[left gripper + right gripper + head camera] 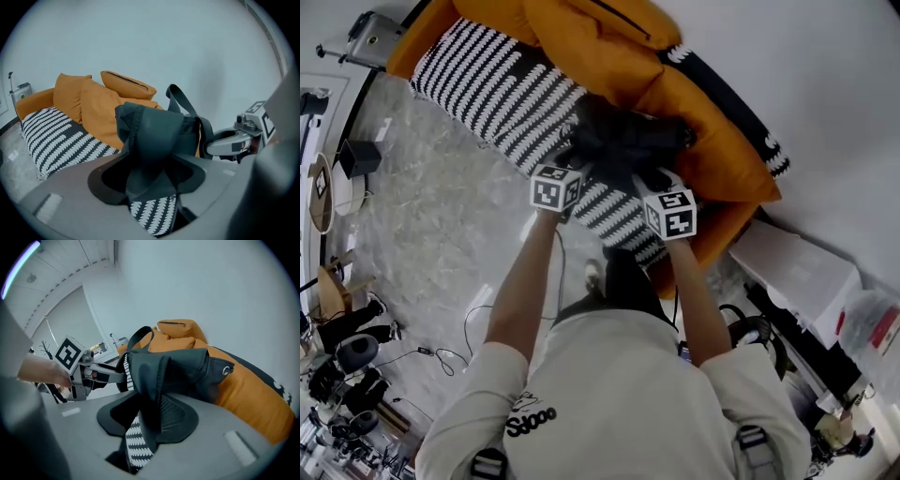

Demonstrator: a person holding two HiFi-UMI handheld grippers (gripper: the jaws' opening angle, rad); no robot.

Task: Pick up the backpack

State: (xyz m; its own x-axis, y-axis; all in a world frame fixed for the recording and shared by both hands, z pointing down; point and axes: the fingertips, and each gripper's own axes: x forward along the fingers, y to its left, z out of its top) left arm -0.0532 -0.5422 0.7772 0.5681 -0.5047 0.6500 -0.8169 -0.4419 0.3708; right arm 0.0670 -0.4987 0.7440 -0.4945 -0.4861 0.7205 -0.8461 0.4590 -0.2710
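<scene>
On the sofa, centre of the head view: black fabric backpack (623,150) sits over the near edge of a black-and-white patterned throw (487,89), just in front of the orange cushions (581,37); whether its base rests on the throw I cannot tell
Backpack in the gripper views: it fills the middle of the left gripper view (154,136) and of the right gripper view (173,376); a strap loop stands up from its top; a small metal eyelet shows on its right side in the right gripper view
Left gripper (577,159): reaches in from lower left; its jaws (150,183) are clenched on a bunched fold of the backpack's dark fabric; patterned throw shows below the fold
Right gripper (661,173): reaches in from lower right; its jaws (150,420) are clamped on a padded, mesh-lined strap of the backpack
Grippers to each other: close side by side, one at each flank of the backpack; each shows in the other's view, right (236,138), left (89,371)
Sofa: orange sofa (722,178) runs from upper left to right of centre, against a white wall (806,94)
Floor: grey marbled floor (441,244) fills the left; cables lie on it at lower left
Person: white shirt (619,394) at bottom centre; both forearms stretch up toward the backpack
</scene>
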